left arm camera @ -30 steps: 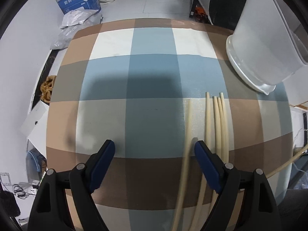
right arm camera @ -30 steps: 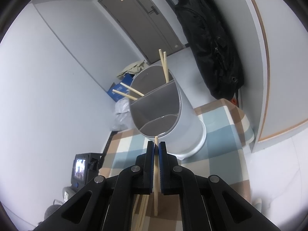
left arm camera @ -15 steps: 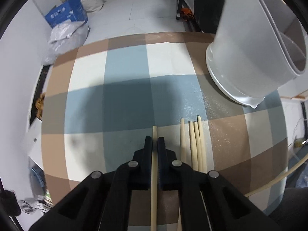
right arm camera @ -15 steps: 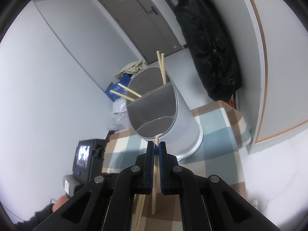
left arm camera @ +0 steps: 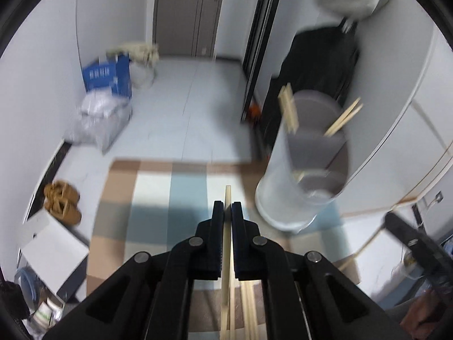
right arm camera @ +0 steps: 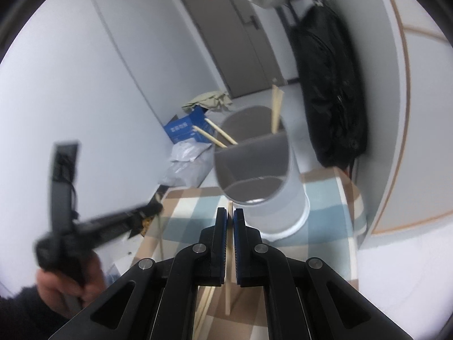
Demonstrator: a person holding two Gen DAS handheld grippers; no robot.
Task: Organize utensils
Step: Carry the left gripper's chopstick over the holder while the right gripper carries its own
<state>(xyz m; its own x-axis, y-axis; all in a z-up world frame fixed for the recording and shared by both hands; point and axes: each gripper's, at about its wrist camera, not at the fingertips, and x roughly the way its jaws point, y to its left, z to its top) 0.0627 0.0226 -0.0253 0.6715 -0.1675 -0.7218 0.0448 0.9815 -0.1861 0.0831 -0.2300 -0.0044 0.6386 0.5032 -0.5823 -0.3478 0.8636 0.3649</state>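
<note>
My left gripper (left arm camera: 227, 208) is shut on a pale wooden chopstick (left arm camera: 227, 243), lifted above the checked tablecloth (left arm camera: 153, 198). More chopsticks (left arm camera: 249, 308) lie on the cloth beneath it. The white divided utensil holder (left arm camera: 305, 170) stands to the right, with chopsticks (left arm camera: 288, 110) sticking out of its far compartments. In the right wrist view, my right gripper (right arm camera: 230, 215) is shut on another chopstick (right arm camera: 228, 286), just short of the holder (right arm camera: 266, 181). The left hand's gripper (right arm camera: 85, 226) shows blurred at the left there.
The table edge drops to a light floor with a blue box (left arm camera: 109, 75), plastic bags (left arm camera: 99, 119) and brown shoes (left arm camera: 61, 201). A black bag (right arm camera: 331, 90) hangs by a curved wall panel on the right. A grey door (right arm camera: 226, 36) stands behind.
My left gripper closed on a chopstick lying on the cloth, then lifted it and tilted up toward the holder. The right gripper stayed shut on its chopstick and shifted slightly.
</note>
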